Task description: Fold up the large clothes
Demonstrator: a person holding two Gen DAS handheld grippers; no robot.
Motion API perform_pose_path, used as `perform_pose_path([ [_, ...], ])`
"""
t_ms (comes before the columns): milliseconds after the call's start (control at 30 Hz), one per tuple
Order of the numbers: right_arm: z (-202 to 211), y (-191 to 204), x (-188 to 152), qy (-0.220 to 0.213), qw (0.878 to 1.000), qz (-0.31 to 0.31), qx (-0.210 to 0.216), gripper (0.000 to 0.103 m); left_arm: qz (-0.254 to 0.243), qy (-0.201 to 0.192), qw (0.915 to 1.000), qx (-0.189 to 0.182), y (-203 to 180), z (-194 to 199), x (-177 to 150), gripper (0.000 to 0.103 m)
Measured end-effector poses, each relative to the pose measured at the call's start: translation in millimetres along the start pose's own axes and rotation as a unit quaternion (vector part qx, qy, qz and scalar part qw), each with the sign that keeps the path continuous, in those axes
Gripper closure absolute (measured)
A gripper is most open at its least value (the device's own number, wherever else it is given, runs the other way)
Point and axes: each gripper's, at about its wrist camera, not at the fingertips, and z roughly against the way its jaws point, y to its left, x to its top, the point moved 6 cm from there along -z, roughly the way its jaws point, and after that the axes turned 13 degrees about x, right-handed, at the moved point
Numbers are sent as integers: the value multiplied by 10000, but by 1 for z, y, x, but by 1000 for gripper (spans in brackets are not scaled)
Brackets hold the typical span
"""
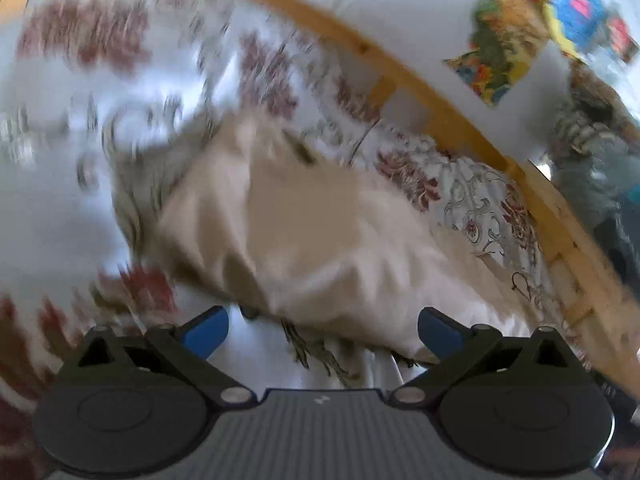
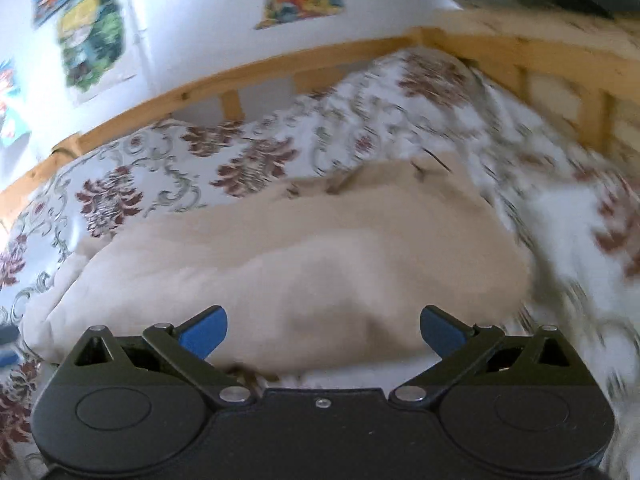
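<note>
A large beige garment lies crumpled on a bed with a white cover printed in dark red flowers. In the left wrist view my left gripper stands open just short of the garment's near edge, nothing between its blue fingertips. The right wrist view shows the same beige garment spread wide in front of my right gripper, which is open with the cloth lying beyond and between its blue fingertips. Both views are blurred by motion.
A wooden bed rail runs along the far side and turns a corner at the back right. Colourful posters hang on the white wall behind. A pile of dark things sits beyond the rail.
</note>
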Motion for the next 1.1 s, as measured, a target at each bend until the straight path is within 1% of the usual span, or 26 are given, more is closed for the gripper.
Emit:
perform_pose_path([
  [100,-1,-24,-6,-35,9977,-645,-215,1,721,28,9974,3,12,-19,12,0],
  [167,-4,-43,-8,-270,9930,-1127,-227,5,1136,22,9935,-3,20,-28,21,1],
  [233,-8,-65,-12,-456,9825,-1776,-326,11,1413,44,9899,79,27,-35,28,2],
  [267,-8,-76,-14,-538,9742,-2161,-365,13,1471,60,9890,116,27,-38,29,4],
  [300,-7,-84,-15,-717,9658,-2470,-331,17,1473,43,9889,169,26,-40,30,8],
  [367,-2,-95,-14,-1071,9546,-2767,-260,24,1401,26,9891,451,26,-41,32,31],
  [400,-1,-99,-11,-1189,9522,-2803,-248,32,1391,15,9886,578,27,-41,33,37],
  [433,0,-103,-10,-1281,9506,-2817,-240,39,1424,-8,9876,653,29,-40,33,55],
  [467,1,-107,-9,-1342,9485,-2860,-242,59,1475,-13,9864,728,32,-39,33,75],
  [500,1,-110,-10,-1342,9459,-2942,-254,76,1532,-27,9850,793,35,-36,33,82],
  [533,1,-113,-13,-1349,9428,-3040,-234,79,1597,-46,9844,735,36,-34,34,90],
  [567,4,-113,-15,-1410,9394,-3120,-185,87,1608,-103,9847,670,36,-30,35,96],
  [600,8,-109,-15,-1411,9407,-3079,-184,92,1528,-181,9860,649,34,-24,34,97],
  [633,14,-107,-13,-1391,9452,-2946,-215,96,1439,-271,9871,645,31,-17,35,99],
  [700,29,-97,-9,-1374,9530,-2683,-296,101,1362,-420,9885,509,25,2,35,99],
  [800,55,-86,-7,-1432,9552,-2566,-357,103,1172,-486,9910,420,23,25,31,99],
  [900,73,-89,-11,-1491,9552,-2486,-604,103,659,-449,9955,505,21,30,23,99],
  [933,73,-92,-12,-1441,9537,-2552,-675,100,597,-435,9960,498,21,29,21,99],
  [1000,68,-95,-14,-1353,9526,-2619,-750,94,697,-379,9958,465,24,25,20,99],
  [1033,65,-94,-15,-1310,9539,-2566,-839,88,728,-374,9956,457,25,23,19,98],
  [1100,63,-87,-11,-1330,9597,-2247,-1042,83,709,-383,9957,451,26,21,19,96],
])
